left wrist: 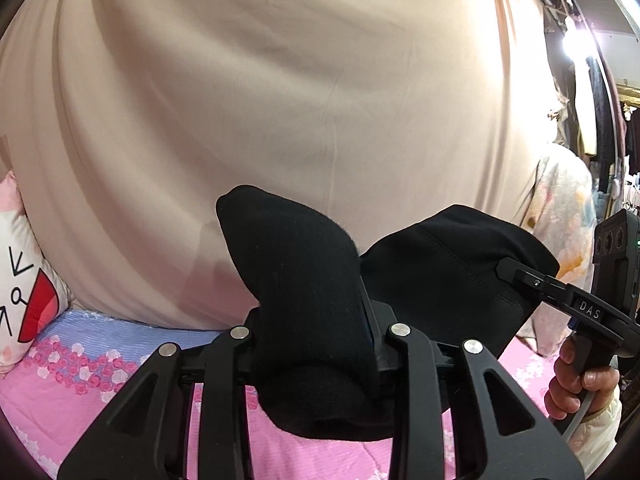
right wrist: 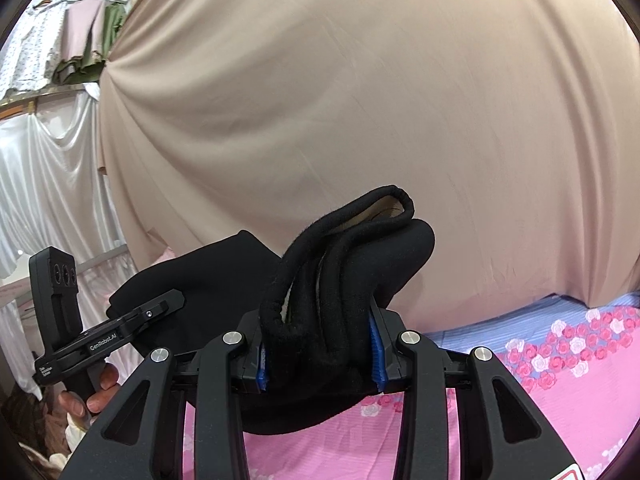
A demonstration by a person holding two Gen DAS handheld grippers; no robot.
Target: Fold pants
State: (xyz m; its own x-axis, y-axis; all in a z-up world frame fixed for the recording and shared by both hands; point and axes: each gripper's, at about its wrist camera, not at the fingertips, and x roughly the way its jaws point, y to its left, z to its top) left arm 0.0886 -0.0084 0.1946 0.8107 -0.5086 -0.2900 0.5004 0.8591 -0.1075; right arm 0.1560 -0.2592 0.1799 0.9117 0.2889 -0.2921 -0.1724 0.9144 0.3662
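Both grippers clench the black pants (left wrist: pixel 308 300) above the pink floral bedsheet (left wrist: pixel 72 392): left gripper (left wrist: pixel 316 344), marked "GenRobot.AI", and right gripper (right wrist: pixel 320 356), marked "DAS", before a beige curtain (right wrist: pixel 360 100).

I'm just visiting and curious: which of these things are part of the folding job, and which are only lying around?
In the job:
black pants
left gripper
right gripper

Just there:
floral bedsheet
beige curtain
cartoon pillow
hanging clothes

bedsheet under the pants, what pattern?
Pink bedsheet with a blue band and pink-and-white roses; clearest in the right wrist view, below the black pants.
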